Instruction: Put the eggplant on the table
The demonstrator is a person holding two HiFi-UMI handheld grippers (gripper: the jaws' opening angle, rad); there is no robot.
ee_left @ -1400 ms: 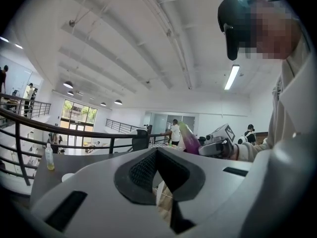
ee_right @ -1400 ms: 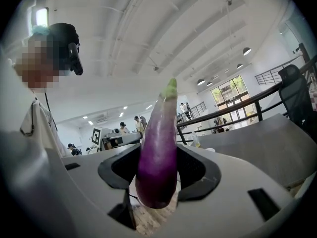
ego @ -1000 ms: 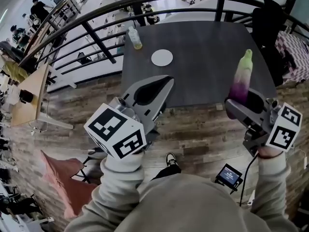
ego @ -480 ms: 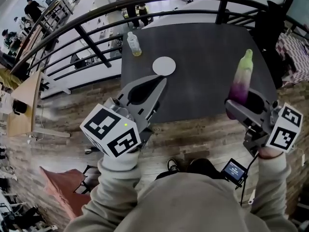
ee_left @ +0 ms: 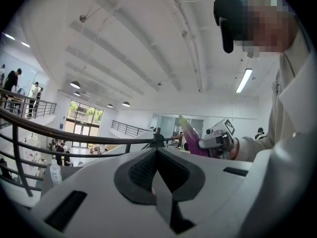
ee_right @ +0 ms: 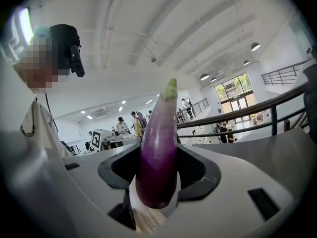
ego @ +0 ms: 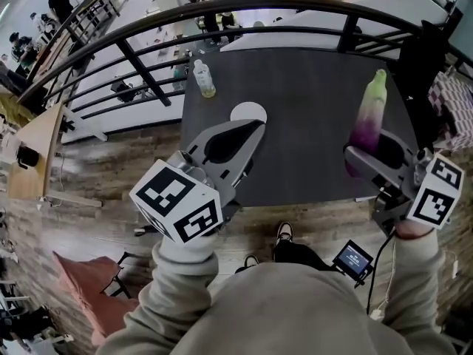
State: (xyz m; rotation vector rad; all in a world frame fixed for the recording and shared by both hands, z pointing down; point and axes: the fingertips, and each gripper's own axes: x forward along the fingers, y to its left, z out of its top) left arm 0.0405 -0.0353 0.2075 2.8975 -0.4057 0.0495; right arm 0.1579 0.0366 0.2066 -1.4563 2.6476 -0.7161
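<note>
Step in hand, as judged: the carry to the bench (ego: 310,87), with the release not yet made; the right claw (ego: 367,157) is clamped on the eggplant (ego: 371,113) low on its body and holds it upright at the bench's near right edge, clear of the top; the left claw (ego: 250,133) stands at the bench's near left edge, jaws together on nothing.

Next move, as judged: take the eggplant further in over bare top, lower it, lay it on its side so it cannot topple or roll off, then part the jaws.

Condition of the eggplant: long, slender and glossy; deep purple at the rounded lower end, which hangs below the pads; paler lilac higher up; green stalk end uppermost; no damage seen.

Further in on the bench: a white disc (ego: 247,113) left of centre; a bottle (ego: 204,78) at the far left corner; a railing (ego: 222,17) beyond the far edge.
</note>
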